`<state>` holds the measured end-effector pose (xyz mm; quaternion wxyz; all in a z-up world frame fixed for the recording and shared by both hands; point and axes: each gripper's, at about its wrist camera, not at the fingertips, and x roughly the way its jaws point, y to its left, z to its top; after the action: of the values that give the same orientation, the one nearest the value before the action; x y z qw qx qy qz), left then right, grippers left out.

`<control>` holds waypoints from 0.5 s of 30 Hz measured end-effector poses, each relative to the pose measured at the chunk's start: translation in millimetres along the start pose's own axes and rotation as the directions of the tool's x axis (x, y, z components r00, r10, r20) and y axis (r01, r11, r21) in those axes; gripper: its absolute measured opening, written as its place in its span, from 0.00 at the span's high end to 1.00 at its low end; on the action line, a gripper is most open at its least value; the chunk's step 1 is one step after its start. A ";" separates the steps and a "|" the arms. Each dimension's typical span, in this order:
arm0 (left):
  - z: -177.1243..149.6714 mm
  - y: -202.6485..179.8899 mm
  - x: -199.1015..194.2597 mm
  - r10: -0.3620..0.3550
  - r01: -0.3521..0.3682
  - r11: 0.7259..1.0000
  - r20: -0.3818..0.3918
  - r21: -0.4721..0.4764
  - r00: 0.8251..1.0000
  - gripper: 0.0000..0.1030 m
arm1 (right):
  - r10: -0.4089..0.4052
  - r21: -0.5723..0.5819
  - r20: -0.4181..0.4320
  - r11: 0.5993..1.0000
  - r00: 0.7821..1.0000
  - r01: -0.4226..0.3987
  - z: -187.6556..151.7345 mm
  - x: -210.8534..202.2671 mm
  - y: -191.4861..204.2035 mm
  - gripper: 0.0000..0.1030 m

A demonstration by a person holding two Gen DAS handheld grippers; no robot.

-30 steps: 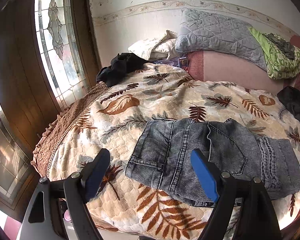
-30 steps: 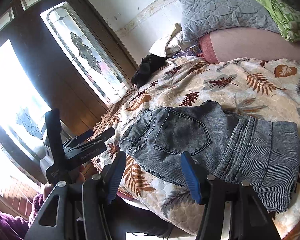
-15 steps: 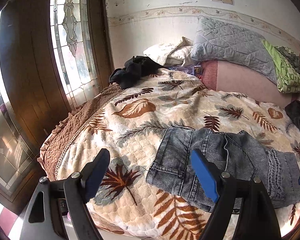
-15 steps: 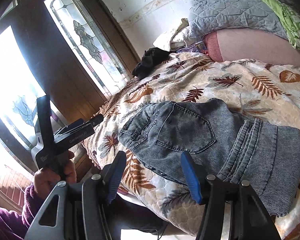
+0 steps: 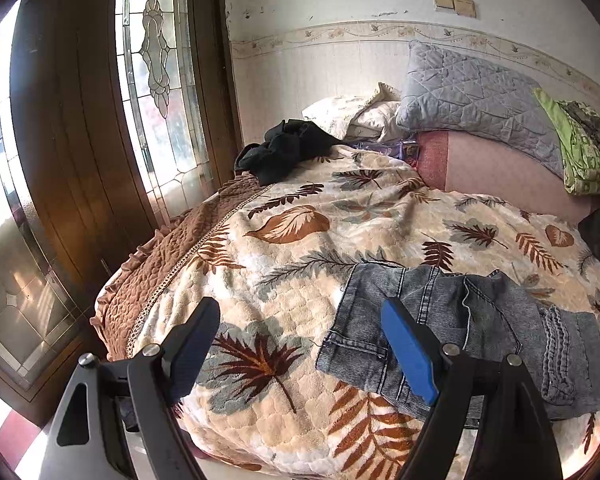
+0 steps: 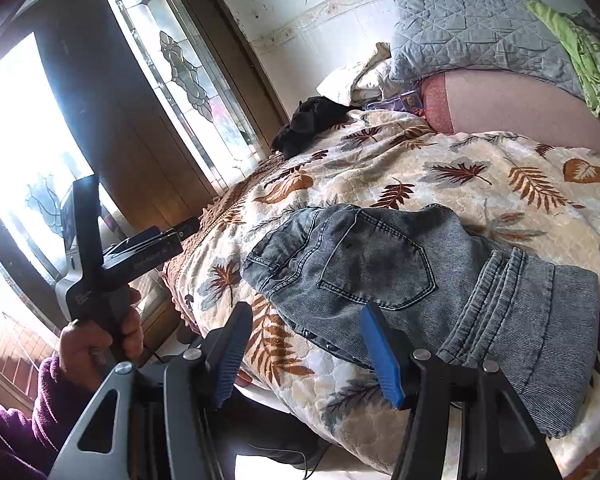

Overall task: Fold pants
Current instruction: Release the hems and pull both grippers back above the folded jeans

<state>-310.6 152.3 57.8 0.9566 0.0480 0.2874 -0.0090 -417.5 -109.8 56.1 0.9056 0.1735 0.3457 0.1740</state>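
Note:
Grey-blue denim pants (image 5: 460, 328) lie folded into a compact bundle on the leaf-patterned bedspread (image 5: 300, 248), near the bed's front edge. In the right wrist view the pants (image 6: 400, 268) show a back pocket on top and the ribbed cuffs at the right. My left gripper (image 5: 300, 344) is open and empty, held off the bed to the left of the pants. It also shows in the right wrist view (image 6: 140, 248), held in a hand. My right gripper (image 6: 306, 352) is open and empty, just in front of the pants' near edge.
A black garment (image 5: 288, 148) lies at the far left corner of the bed. A grey quilted pillow (image 5: 476, 92), a white pillow (image 5: 356, 116) and green bedding (image 5: 584, 152) sit along the wall. A wooden door with leaded glass (image 5: 156, 80) stands to the left.
Both grippers have drawn back and away from the pants. The left one has moved off to the left. The pants lie as before.

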 end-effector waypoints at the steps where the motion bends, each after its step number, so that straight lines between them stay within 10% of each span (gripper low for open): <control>1: 0.0 -0.7 -0.9 0.000 0.000 1.000 0.002 0.003 1.000 0.19 | -0.001 0.000 0.001 1.000 1.000 0.001 -0.4 -0.4 -0.4 0.41; 15: 0.3 -9.7 3.6 0.011 -0.011 1.000 0.000 0.026 1.000 0.19 | -0.022 0.018 -0.004 1.000 1.000 0.022 -2.7 2.5 -14.2 0.41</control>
<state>-307.9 142.7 55.2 0.9559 0.0618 0.2870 -0.0076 -414.8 -120.6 46.7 0.9051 0.1777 0.3509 0.1614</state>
